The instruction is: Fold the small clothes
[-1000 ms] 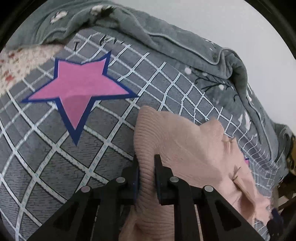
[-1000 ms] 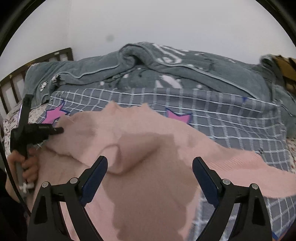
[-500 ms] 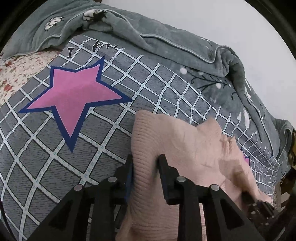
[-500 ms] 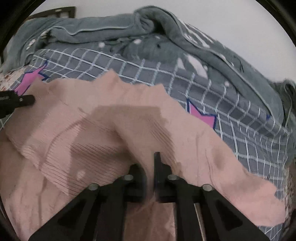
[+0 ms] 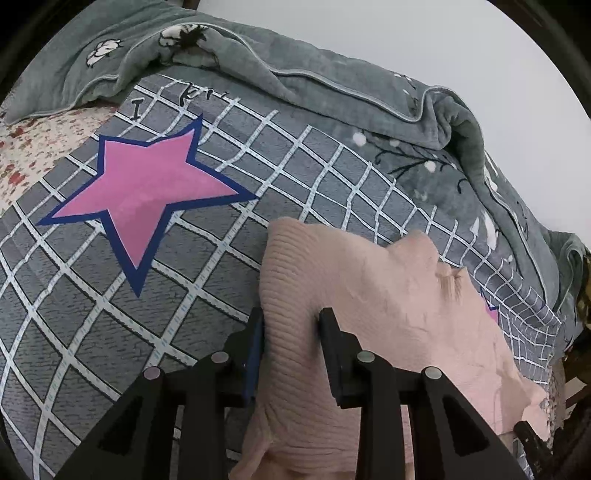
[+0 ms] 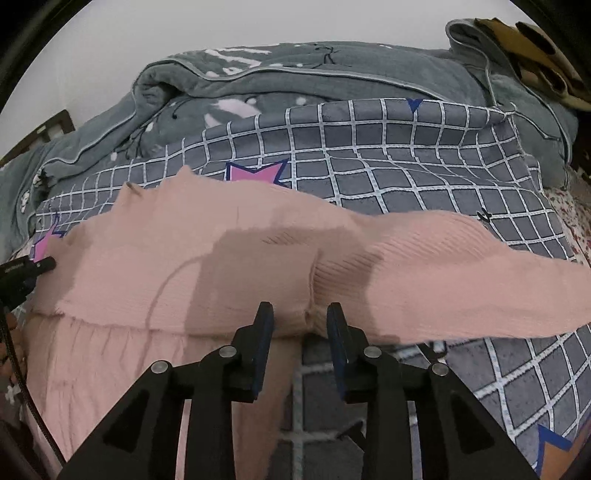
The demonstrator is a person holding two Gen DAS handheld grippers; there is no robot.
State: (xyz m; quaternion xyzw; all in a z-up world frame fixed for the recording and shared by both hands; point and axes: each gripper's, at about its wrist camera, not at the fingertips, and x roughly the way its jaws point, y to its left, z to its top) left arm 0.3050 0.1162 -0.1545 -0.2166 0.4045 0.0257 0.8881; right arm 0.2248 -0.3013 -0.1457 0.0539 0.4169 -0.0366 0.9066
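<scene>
- The pink knit garment (image 6: 207, 266) lies spread across the bed, its top part doubled over so a folded edge runs across the right wrist view, with one sleeve (image 6: 480, 273) trailing off to the right.
- The left gripper (image 5: 291, 325) has its jaws opening, with a ribbed fold of the garment (image 5: 369, 314) between them – the cloth looks slack, no longer pinched.
- The right gripper (image 6: 300, 321) is opening too, straddling the bunched fabric at the folded edge; the pads stand just clear of the knit.
- My judgement: this is the let-go after laying a fold. To do it well, widen both grippers fully before lifting, and draw back along the fingers so the ribbed knit is not snagged and pulled open again.
- The trailing sleeve probably wants folding in next – a grip near its cuff would give the cleanest line.
- The surface is a soft bed cover (image 6: 424, 173), grey with a white grid and pink stars (image 5: 144, 199); it gives and wrinkles, so creases will not press sharp.
- Behind it a rumpled grey-green quilt (image 5: 332, 85) is heaped against a plain pale wall (image 6: 184, 29); a floral sheet (image 5: 33, 147) shows at the edge.
</scene>
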